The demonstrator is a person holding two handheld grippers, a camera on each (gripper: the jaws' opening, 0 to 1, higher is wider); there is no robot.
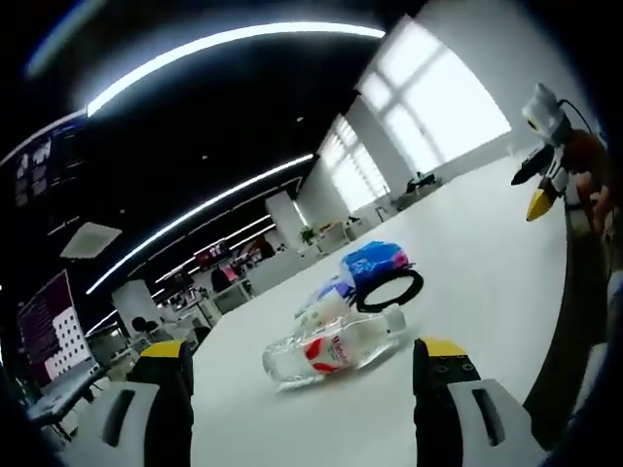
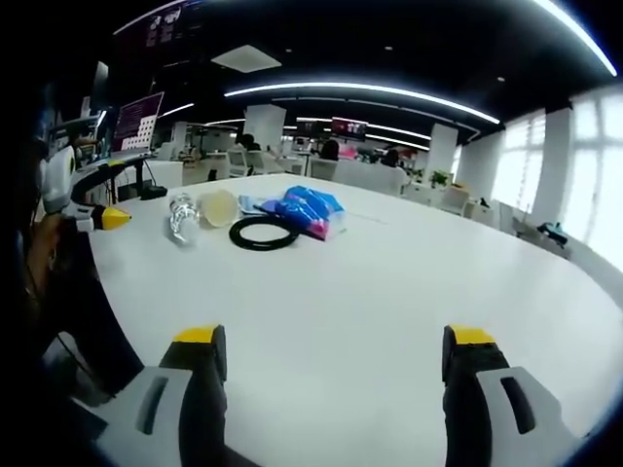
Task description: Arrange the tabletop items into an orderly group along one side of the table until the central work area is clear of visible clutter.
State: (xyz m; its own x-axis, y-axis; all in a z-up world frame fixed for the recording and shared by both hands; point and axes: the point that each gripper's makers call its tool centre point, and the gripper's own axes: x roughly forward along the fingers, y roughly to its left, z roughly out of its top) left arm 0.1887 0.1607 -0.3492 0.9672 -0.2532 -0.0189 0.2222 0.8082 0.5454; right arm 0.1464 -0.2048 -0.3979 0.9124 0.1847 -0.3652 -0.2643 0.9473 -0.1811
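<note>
in the left gripper view, the left gripper [image 1: 304,375] reaches forward with its two yellow-tipped jaws spread wide apart and nothing between them. just beyond the gap between the jaws, a clear plastic water bottle [image 1: 331,351] with a red and white label lies on its side on the white table [image 1: 487,263]. touching its far side is a pale cup [image 1: 321,306] tipped over, with a black ring [image 1: 389,290] just beside it and a blue packet [image 1: 373,264] behind the ring. far off to the right in this view, the right gripper [image 1: 541,180] hangs over the table edge.

in the right gripper view, the right gripper [image 2: 326,355] also holds its jaws spread, gripping nothing, above bare white tabletop. the same cluster sits well ahead and to the left of its jaws: bottle [image 2: 182,216], cup [image 2: 216,207], black ring [image 2: 263,233] and blue packet [image 2: 310,211] in a loose row. the left gripper [image 2: 92,216] shows at the left edge, near the bottle.
</note>
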